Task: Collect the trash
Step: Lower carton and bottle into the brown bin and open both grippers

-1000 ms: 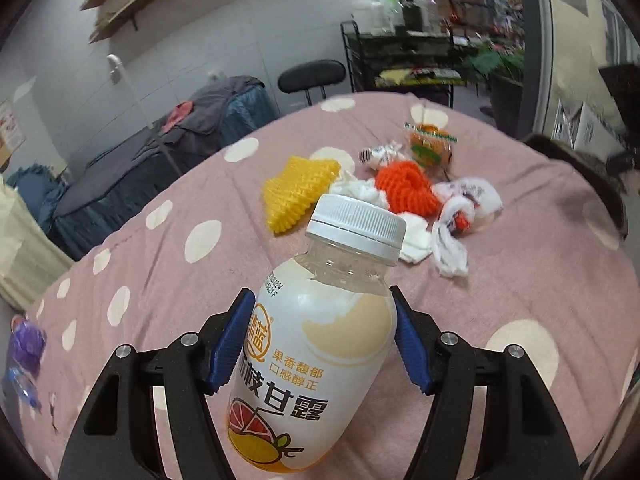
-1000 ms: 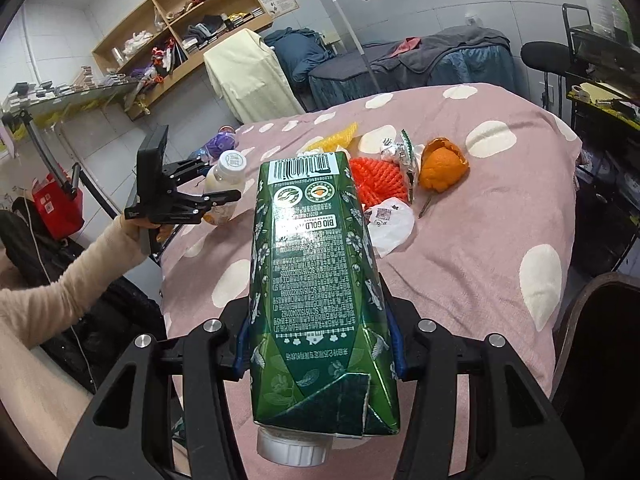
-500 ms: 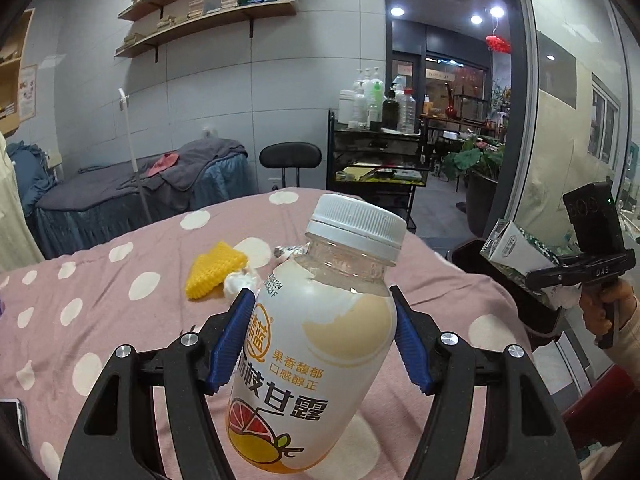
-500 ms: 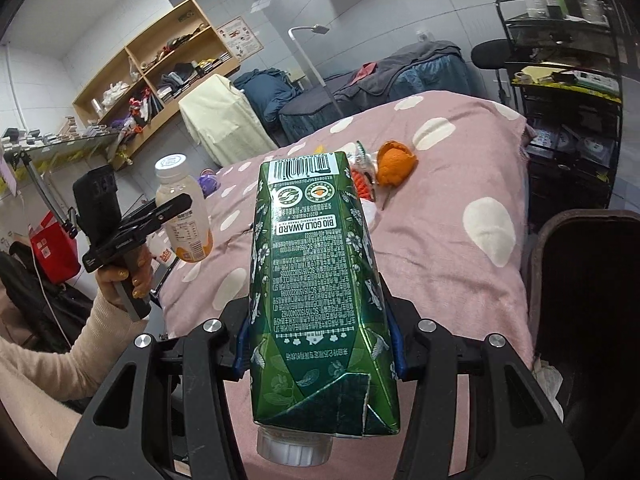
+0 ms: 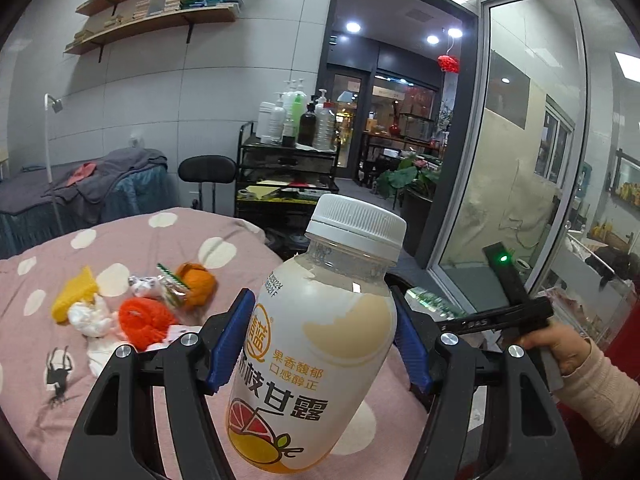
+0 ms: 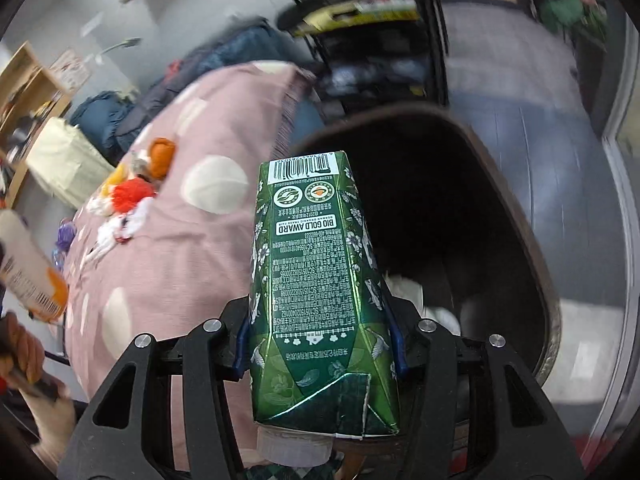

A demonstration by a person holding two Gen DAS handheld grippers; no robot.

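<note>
Between the blue pads of the left tongs [image 5: 322, 340] stands a drink bottle [image 5: 316, 344], gripped at its waist, upright, with a white screw cap and a cream label printed with citrus slices. Behind it lies a surface covered by a pink cloth with white dots [image 5: 132, 236], and on that cloth sits a loose cluster of trash: a yellow foam net [image 5: 74, 294], an orange foam net [image 5: 144, 318], a small orange fruit [image 5: 198, 284], and crumpled white paper [image 5: 88, 316], all close together and partly touching. At the right edge of the left wrist view, a hand [image 5: 560, 340] holds the handle of the other tool.

In the right wrist view, the right tongs [image 6: 320, 344] are closed on a green carton [image 6: 316, 288], held with its cap end toward the camera and its barcode end pointing away. The far end of the carton overlaps the dark opening of a brown-rimmed bin [image 6: 548, 280], which stands just beside the edge of the pink cloth; pale crumpled scraps [image 6: 420, 300] lie inside it. The background of this view is blurred. The same trash cluster shows at left on the cloth, well apart from the bin.
</note>
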